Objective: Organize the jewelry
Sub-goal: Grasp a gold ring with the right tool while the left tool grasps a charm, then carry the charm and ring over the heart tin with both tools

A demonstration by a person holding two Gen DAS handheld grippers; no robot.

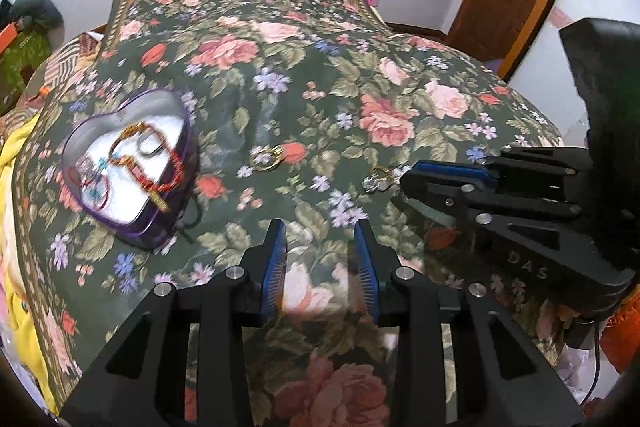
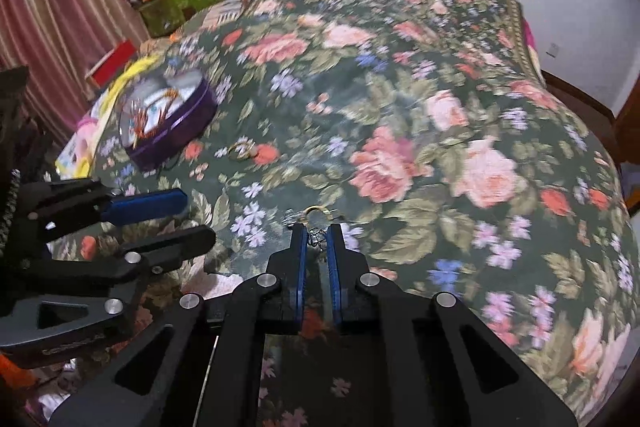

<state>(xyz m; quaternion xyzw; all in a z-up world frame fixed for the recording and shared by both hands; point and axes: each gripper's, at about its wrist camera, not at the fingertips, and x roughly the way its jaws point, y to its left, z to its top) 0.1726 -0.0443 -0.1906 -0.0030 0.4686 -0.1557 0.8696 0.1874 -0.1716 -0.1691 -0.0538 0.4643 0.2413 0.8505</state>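
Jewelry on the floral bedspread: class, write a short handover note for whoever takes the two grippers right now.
Left gripper: open, empty, hovering over the bedspread.
Right gripper: nearly closed around a gold ring with a sparkly piece; a firm grip cannot be confirmed.
Heart-shaped tin: open on the bedspread, left of both grippers.
Done: red bead necklace and other pieces already in the tin.
Left: place this ring in the tin, then the second gold ring lying between tin and grippers.

Open floral bedspread [image 2: 400,99] is left free beyond both grippers; only the heart-shaped tin [image 1: 132,163] and 1 loose ring [image 1: 266,159] are found leftward.
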